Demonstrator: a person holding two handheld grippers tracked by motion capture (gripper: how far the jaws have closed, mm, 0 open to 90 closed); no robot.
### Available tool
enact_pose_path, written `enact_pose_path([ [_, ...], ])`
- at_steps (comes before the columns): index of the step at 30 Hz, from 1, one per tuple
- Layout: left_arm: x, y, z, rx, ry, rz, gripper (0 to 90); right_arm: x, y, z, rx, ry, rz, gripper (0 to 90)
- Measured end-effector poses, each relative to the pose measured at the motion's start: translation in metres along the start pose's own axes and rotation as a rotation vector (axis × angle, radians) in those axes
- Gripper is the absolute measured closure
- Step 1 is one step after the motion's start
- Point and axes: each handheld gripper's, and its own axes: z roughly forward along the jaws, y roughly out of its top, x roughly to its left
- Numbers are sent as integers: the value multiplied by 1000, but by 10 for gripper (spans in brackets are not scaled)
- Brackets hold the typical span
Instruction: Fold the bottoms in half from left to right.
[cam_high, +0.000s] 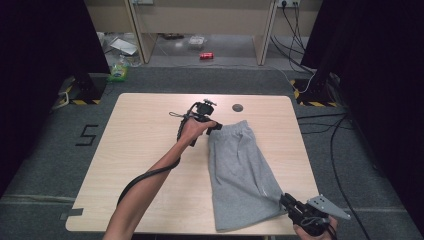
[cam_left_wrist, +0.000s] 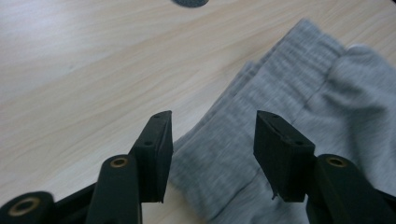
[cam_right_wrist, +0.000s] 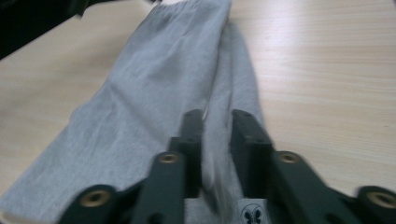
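Observation:
Grey shorts (cam_high: 242, 170) lie lengthwise on the right half of the wooden table (cam_high: 145, 150), waistband at the far end. My left gripper (cam_high: 215, 126) is at the waistband's left corner. In the left gripper view its jaws (cam_left_wrist: 212, 140) stand wide apart above that corner of the shorts (cam_left_wrist: 299, 84), the pads clear of the cloth. My right gripper (cam_high: 286, 198) is at the near right hem. In the right gripper view its jaws (cam_right_wrist: 217, 126) stand a narrow gap apart, with a raised fold of the shorts (cam_right_wrist: 159, 79) between them that looks loose.
A dark round grommet (cam_high: 237, 107) sits in the tabletop just beyond the waistband. The table's left half is bare wood. On the floor beyond are a red can (cam_high: 206, 55), a green packet (cam_high: 118, 72) and cables (cam_high: 330, 130) at the right.

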Motion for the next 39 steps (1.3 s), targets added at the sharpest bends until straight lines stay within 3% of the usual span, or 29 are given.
enact_pose_path([
  [1, 4, -3, -1, 0, 6, 1, 457, -1, 1, -1, -12, -8, 10, 717],
  [6, 15, -16, -4, -7, 7, -20, 421, 7, 18, 4, -15, -29, -62, 626],
  [11, 19, -23, -8, -19, 21, -16, 391, 18, 40, 45, 73, -1, -139, 599],
  [14, 21, -26, -9, -27, 25, -20, 375, 21, 46, 69, 135, 12, -142, 581],
  [19, 21, -30, -5, -23, 25, -21, 351, 18, 50, 104, 231, -17, -164, 569],
  [21, 20, -31, -3, -24, 18, -23, 340, 16, 49, 113, 278, -32, -186, 624],
  [22, 20, -31, -3, -22, 17, -21, 340, 15, 48, 116, 292, -26, -195, 705],
  [25, 20, -32, -3, -27, 14, -27, 339, 11, 48, 114, 300, -17, -236, 878],
  [28, 21, -32, -4, -27, 14, -27, 339, -5, 57, 102, 276, -58, -224, 893],
  [31, 22, -32, -5, -28, 15, -31, 339, -29, 57, 98, 265, -107, -179, 893],
  [33, 22, -33, -4, -26, 17, -33, 340, -40, 51, 102, 292, -62, -139, 853],
  [34, 23, -33, -4, -24, 17, -34, 338, -42, 48, 101, 268, -83, -103, 740],
  [37, 24, -35, -3, -29, 10, -45, 337, -39, 52, 93, 244, -75, -94, 671],
  [39, 26, -35, -3, -35, 5, -59, 334, -28, 54, 77, 215, -77, -134, 609],
])
